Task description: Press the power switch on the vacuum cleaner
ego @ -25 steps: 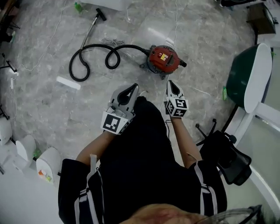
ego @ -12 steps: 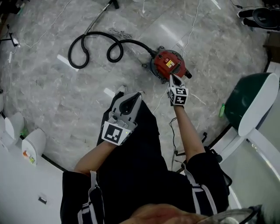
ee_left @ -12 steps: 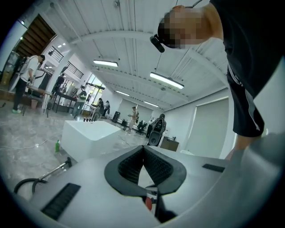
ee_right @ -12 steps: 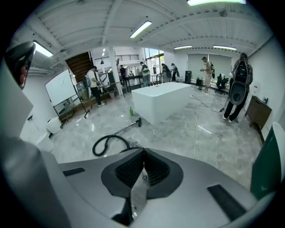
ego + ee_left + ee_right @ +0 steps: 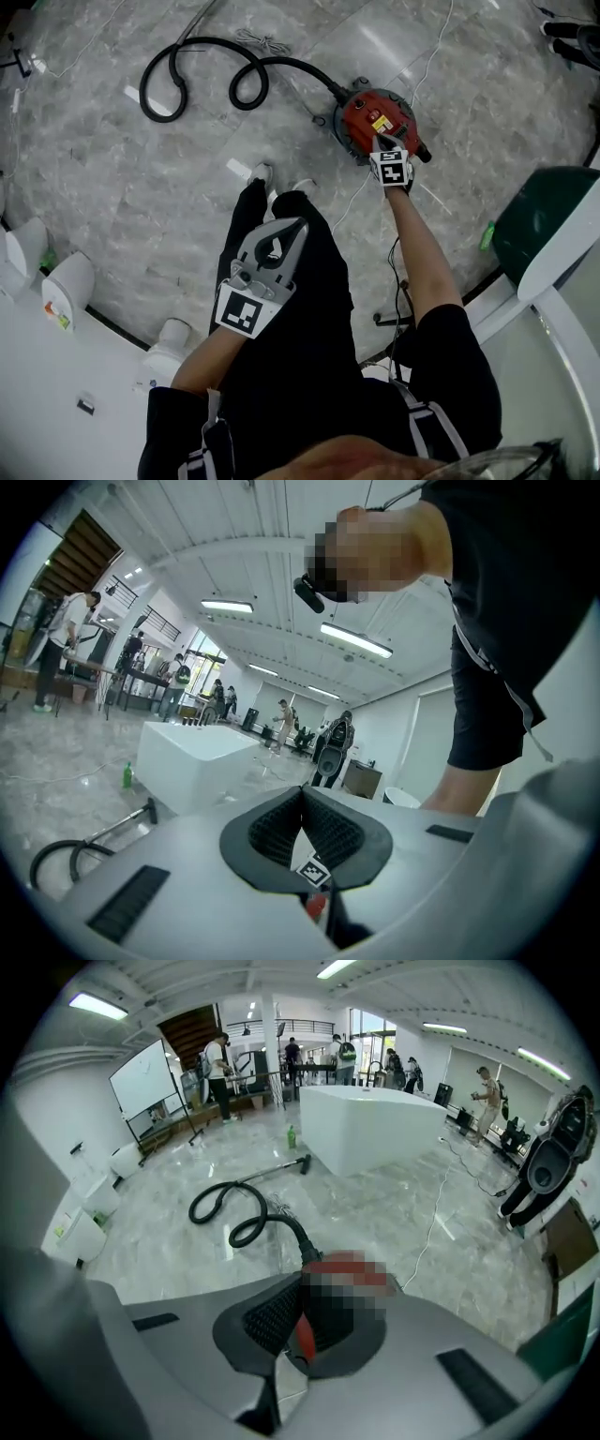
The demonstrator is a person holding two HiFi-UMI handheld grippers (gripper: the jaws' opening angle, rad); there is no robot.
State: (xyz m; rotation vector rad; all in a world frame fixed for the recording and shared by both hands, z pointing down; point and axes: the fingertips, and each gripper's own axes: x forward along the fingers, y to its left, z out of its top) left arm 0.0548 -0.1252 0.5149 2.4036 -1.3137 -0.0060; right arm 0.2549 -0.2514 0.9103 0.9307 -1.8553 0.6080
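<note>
The red vacuum cleaner (image 5: 370,120) sits on the grey marble floor, and its black hose (image 5: 234,89) curls away to the left. My right gripper (image 5: 379,141) reaches out at arm's length. Its shut tips rest on the top of the vacuum body beside a yellow label. In the right gripper view the jaws (image 5: 302,1283) meet over a red sliver of the vacuum (image 5: 302,1335), and a mosaic patch hides the contact spot. My left gripper (image 5: 296,227) is shut and empty, held above the person's thigh. Its own view shows the closed tips (image 5: 302,794) pointing up into the hall.
A power cable (image 5: 422,70) trails across the floor behind the vacuum. A green and white chair (image 5: 544,225) stands at the right, and white containers (image 5: 66,291) at the left. The right gripper view shows a white counter (image 5: 366,1119), the hose (image 5: 246,1213) and people far off.
The person has moved closer to the vacuum. The right gripper has gone forward from beside the knee onto the vacuum's top. The left gripper has stayed by the thigh.
</note>
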